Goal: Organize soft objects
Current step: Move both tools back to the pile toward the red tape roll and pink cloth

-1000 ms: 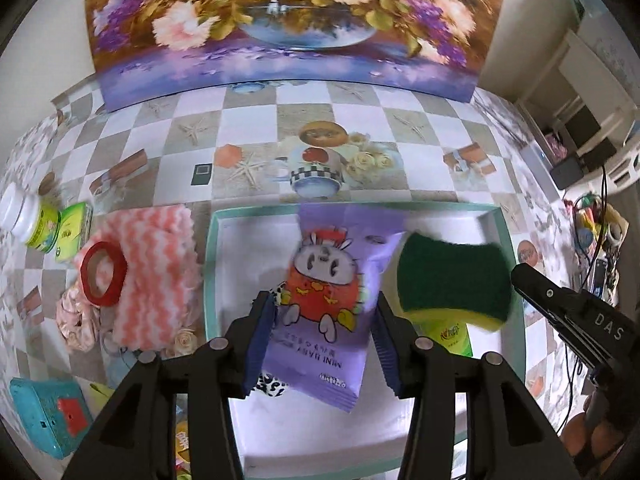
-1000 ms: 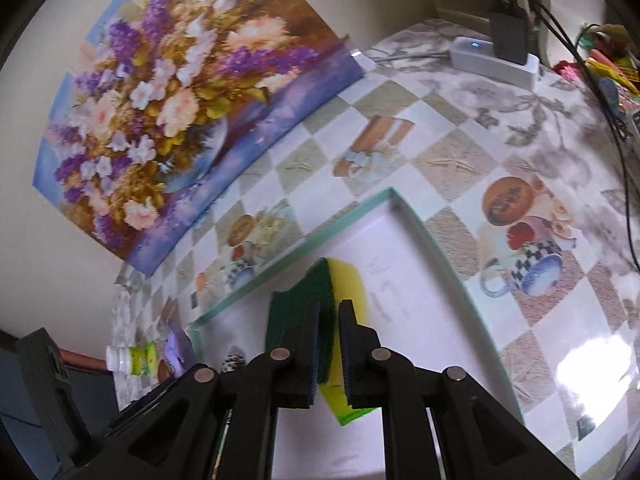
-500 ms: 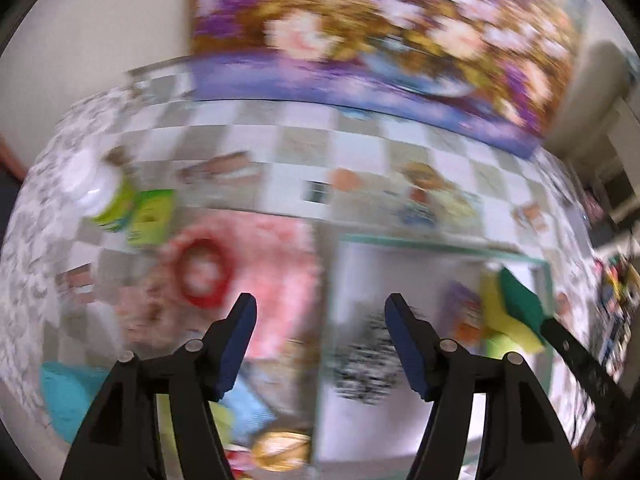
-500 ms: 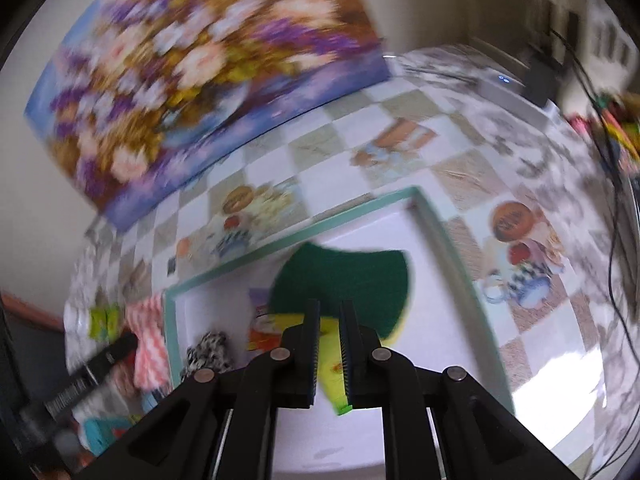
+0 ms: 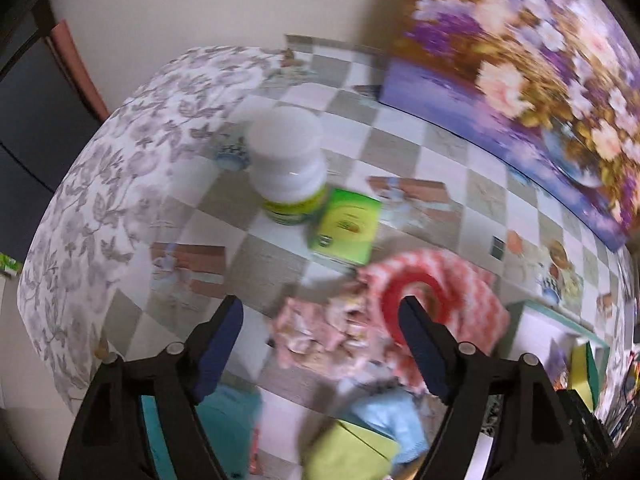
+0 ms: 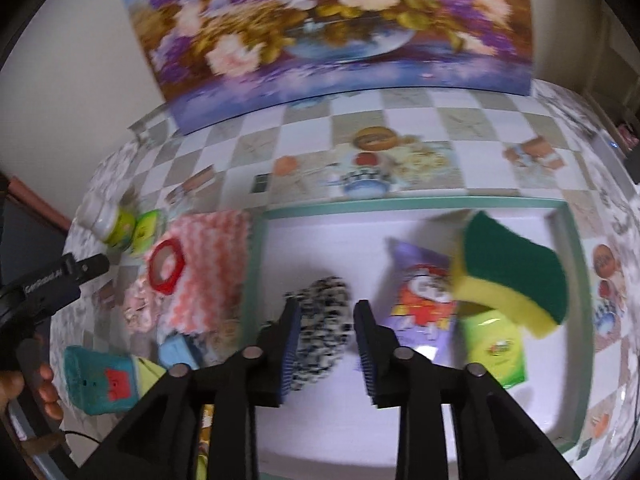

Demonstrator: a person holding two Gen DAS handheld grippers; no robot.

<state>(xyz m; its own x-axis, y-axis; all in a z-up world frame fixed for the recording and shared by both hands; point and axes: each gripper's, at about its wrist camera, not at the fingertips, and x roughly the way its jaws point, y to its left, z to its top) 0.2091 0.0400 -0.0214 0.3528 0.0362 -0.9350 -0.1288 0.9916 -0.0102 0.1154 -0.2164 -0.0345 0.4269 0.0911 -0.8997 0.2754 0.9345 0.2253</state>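
Observation:
In the right wrist view a white tray with a teal rim [image 6: 568, 280] holds a green-and-yellow sponge [image 6: 512, 276], a purple wipes packet [image 6: 420, 292], a green packet [image 6: 496, 352] and a black-and-white fuzzy item [image 6: 320, 332]. My right gripper [image 6: 326, 342] is open and empty, jaws on either side of the fuzzy item. My left gripper [image 5: 320, 344] is open and empty over a pink-and-white cloth [image 5: 460, 292], a red ring [image 5: 404, 300] and a crumpled pink cloth [image 5: 316, 332] left of the tray.
A white bottle [image 5: 288, 164] and a small green box [image 5: 346, 228] stand on the checkered tablecloth beyond the cloths. A teal pouch [image 6: 100, 380], a light blue item [image 5: 388, 420] and a yellow-green item [image 5: 348, 456] lie near the front. A flower painting [image 6: 328, 28] leans at the back.
My right gripper let go of the sponge, which now rests in the tray, and opened. My left gripper released the purple packet into the tray and swung left over the cloths.

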